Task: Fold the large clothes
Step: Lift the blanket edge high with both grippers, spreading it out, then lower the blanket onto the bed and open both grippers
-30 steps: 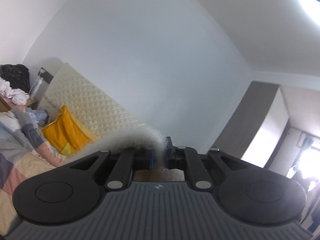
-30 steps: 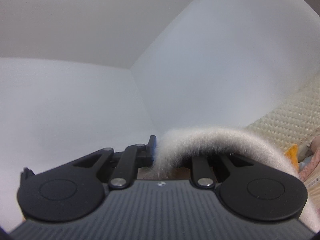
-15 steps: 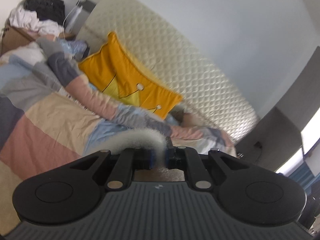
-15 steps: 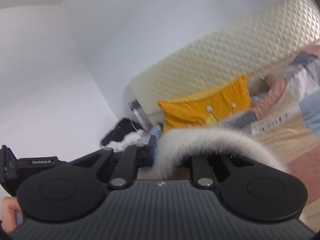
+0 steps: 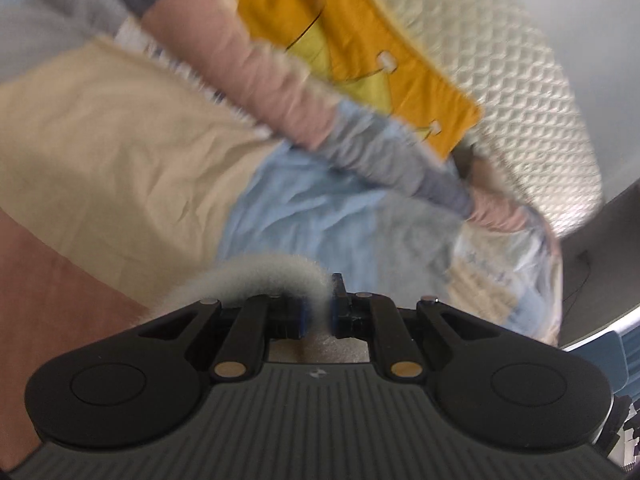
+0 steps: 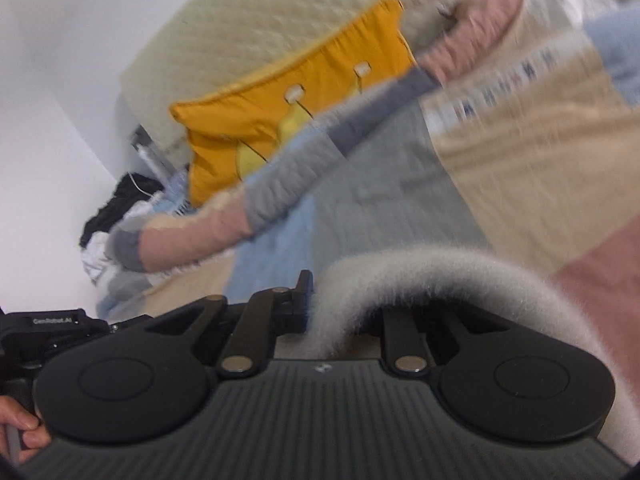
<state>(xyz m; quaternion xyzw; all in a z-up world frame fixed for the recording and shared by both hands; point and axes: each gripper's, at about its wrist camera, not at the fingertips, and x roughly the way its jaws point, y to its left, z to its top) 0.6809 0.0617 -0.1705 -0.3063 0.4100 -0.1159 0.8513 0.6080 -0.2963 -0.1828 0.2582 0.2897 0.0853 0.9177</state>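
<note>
Fuzzy pale-grey garment (image 5: 256, 276), edge arched, pinched above the patchwork bedspread (image 5: 120, 152)

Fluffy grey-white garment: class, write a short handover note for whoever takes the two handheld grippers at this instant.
Left gripper: shut on an edge of the fluffy grey-white garment, which arcs off to the left over its fingers.
Right gripper: shut on another edge of the same garment, which curves away right.
Place: both grippers point down at the bed's patchwork quilt of beige, blue, grey and pink blocks, with an orange cushion against the cream quilted headboard.
Done: garment gripped at two points.
Left: lay it flat on the quilt, then make every fold; none is visible yet.
</note>
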